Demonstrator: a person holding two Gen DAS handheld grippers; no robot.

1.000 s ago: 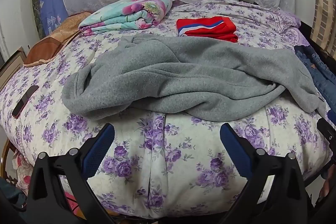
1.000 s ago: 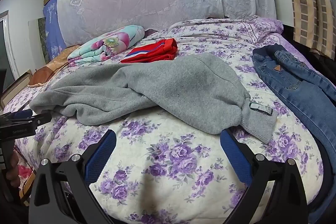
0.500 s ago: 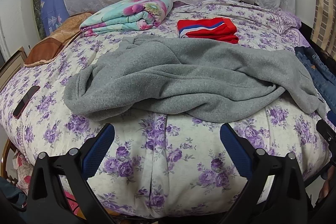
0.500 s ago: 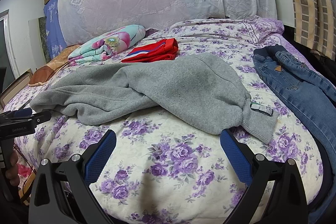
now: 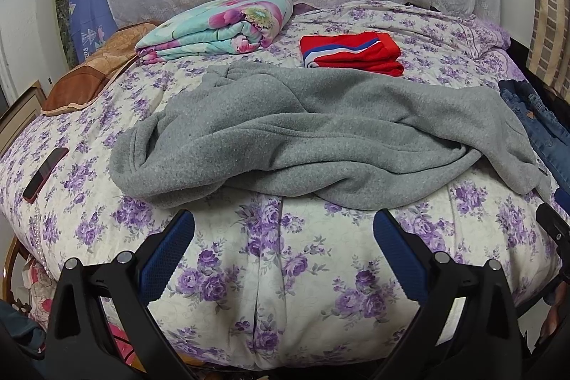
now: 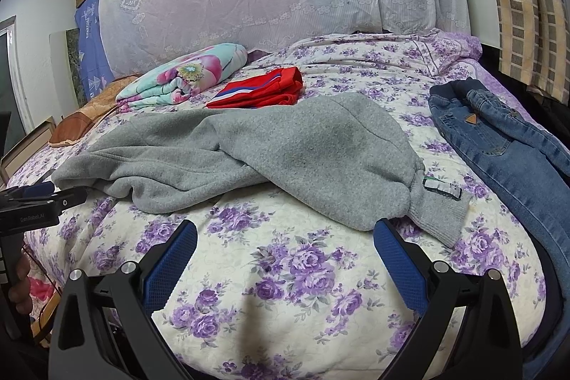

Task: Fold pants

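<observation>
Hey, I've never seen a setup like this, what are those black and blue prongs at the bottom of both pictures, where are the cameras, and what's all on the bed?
The prongs are two-finger grippers that a person holds, one in each hand. A wide-angle camera on each looks forward along its fingers. One picture comes from the left gripper, the other from the right gripper.

Both are open and hold nothing, above the near edge of a bed with a purple-flowered quilt.

On it lie crumpled grey fleece pants, unfolded. Behind them are a folded red garment and a folded floral blanket. Blue jeans lie to the right, a dark phone to the left.
</observation>
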